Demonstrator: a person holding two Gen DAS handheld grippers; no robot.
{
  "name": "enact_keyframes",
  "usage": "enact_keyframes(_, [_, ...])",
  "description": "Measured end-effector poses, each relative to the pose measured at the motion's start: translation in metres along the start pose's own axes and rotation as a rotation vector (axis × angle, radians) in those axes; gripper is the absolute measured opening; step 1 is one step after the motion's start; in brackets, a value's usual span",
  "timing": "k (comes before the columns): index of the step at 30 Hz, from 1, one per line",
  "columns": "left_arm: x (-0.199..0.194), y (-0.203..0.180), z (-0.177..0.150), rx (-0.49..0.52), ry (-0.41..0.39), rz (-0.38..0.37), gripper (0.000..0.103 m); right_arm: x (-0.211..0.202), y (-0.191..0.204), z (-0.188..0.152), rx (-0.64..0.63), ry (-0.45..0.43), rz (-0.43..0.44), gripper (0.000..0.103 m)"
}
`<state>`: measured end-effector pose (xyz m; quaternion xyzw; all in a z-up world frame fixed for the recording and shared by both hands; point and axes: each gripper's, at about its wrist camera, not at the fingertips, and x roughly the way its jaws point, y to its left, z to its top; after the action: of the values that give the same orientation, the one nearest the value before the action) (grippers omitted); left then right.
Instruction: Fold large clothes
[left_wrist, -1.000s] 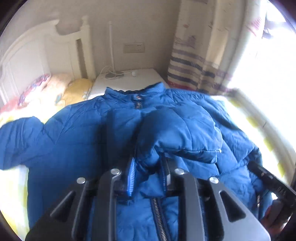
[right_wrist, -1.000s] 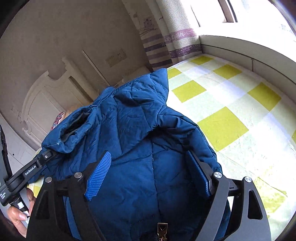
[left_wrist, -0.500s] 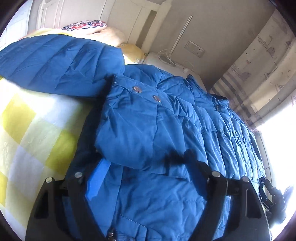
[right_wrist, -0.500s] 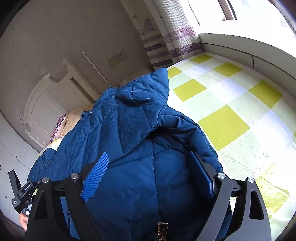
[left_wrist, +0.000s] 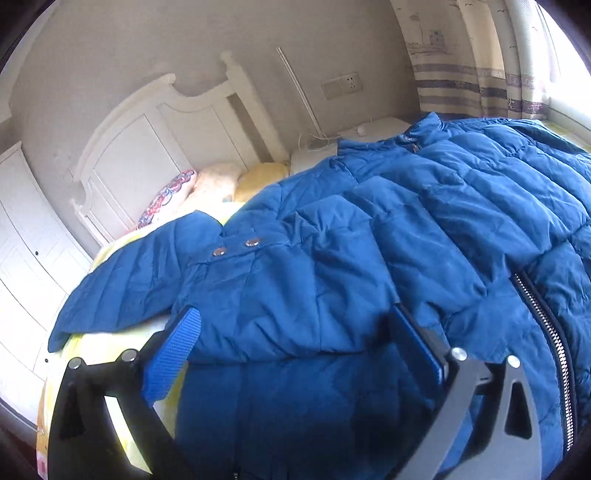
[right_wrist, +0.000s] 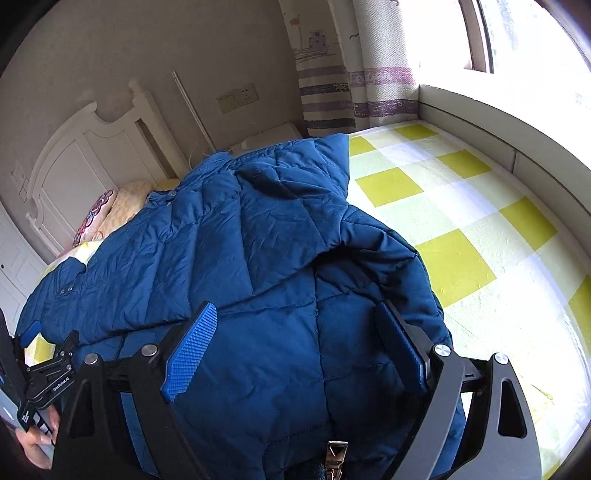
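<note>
A large blue puffer jacket (left_wrist: 406, 229) lies on the bed, with one sleeve folded over its front; two snap buttons show on the cuff. Its zipper (left_wrist: 543, 321) runs down the right. My left gripper (left_wrist: 295, 343) is open and empty, jaws wide apart just above the folded sleeve's lower edge. In the right wrist view the jacket (right_wrist: 258, 240) lies with its right side folded inward. My right gripper (right_wrist: 295, 347) is open and empty, hovering over the jacket's lower part. The left gripper also shows at the lower left of the right wrist view (right_wrist: 40, 373).
The bed has a yellow and white checked sheet (right_wrist: 461, 229). Pillows (left_wrist: 218, 181) lie by the white headboard (left_wrist: 147, 140). A white nightstand (left_wrist: 373, 129), a striped curtain (right_wrist: 332, 74) and a window ledge (right_wrist: 498, 122) lie beyond.
My left gripper has let go of the sleeve, opened wide and pulled back to the left. The sleeve now lies across the jacket front. My right gripper has stayed open and nearly still.
</note>
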<state>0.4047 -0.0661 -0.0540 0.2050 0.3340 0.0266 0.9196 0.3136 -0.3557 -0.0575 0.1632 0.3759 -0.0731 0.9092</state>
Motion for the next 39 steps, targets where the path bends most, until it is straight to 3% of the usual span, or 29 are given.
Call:
enact_keyframes(4, [0.001, 0.000, -0.005, -0.009, -0.005, -0.013, 0.100, 0.017, 0.024, 0.010, -0.137, 0.064, -0.022, 0.085])
enact_keyframes(7, [0.001, -0.002, -0.006, -0.005, -0.004, -0.013, 0.100, 0.022, 0.025, 0.027, -0.138, 0.051, 0.011, 0.085])
enact_keyframes(9, [0.001, -0.001, -0.005, -0.011, -0.009, -0.023, 0.100, 0.018, 0.006, 0.040, -0.032, -0.008, -0.006, 0.085])
enact_keyframes(12, [0.000, 0.005, -0.006, -0.038, -0.014, -0.040, 0.100, 0.019, -0.041, 0.043, 0.247, -0.020, 0.083, 0.077])
enact_keyframes(13, [0.000, 0.007, -0.006, -0.051, -0.012, -0.044, 0.100, 0.021, -0.051, 0.040, 0.291, -0.018, 0.074, 0.066])
enact_keyframes(15, [0.002, 0.013, -0.006, -0.081, -0.004, -0.058, 0.100, 0.025, -0.063, 0.033, 0.331, -0.010, 0.105, 0.060])
enact_keyframes(17, [0.005, 0.017, -0.006, -0.105, 0.012, -0.073, 0.100, 0.023, -0.058, 0.030, 0.286, 0.003, 0.105, 0.063])
enact_keyframes(19, [0.008, 0.019, -0.006, -0.116, 0.027, -0.084, 0.100, 0.012, -0.046, 0.030, 0.225, 0.040, 0.100, 0.075])
enact_keyframes(21, [0.009, 0.018, -0.007, -0.112, 0.028, -0.081, 0.100, -0.010, -0.028, 0.029, 0.144, 0.044, 0.101, 0.079])
enact_keyframes(24, [0.009, 0.014, -0.006, -0.091, 0.032, -0.068, 0.100, -0.045, 0.011, 0.028, -0.061, -0.079, -0.010, 0.079])
enact_keyframes(27, [0.012, 0.010, -0.005, -0.072, 0.047, -0.055, 0.101, -0.047, 0.037, 0.036, -0.190, -0.157, -0.097, 0.088])
enact_keyframes(30, [0.013, 0.011, -0.005, -0.074, 0.054, -0.060, 0.101, -0.013, 0.043, 0.041, -0.224, -0.082, -0.149, 0.088])
enact_keyframes(34, [0.019, 0.013, -0.006, -0.088, 0.086, -0.090, 0.101, 0.046, 0.031, 0.030, -0.287, 0.135, -0.176, 0.088])
enact_keyframes(37, [0.021, 0.015, -0.007, -0.098, 0.096, -0.105, 0.101, 0.039, 0.022, 0.028, -0.261, 0.146, -0.150, 0.088])
enact_keyframes(39, [0.023, 0.013, -0.007, -0.093, 0.103, -0.103, 0.101, 0.029, 0.024, 0.036, -0.258, 0.107, -0.156, 0.088])
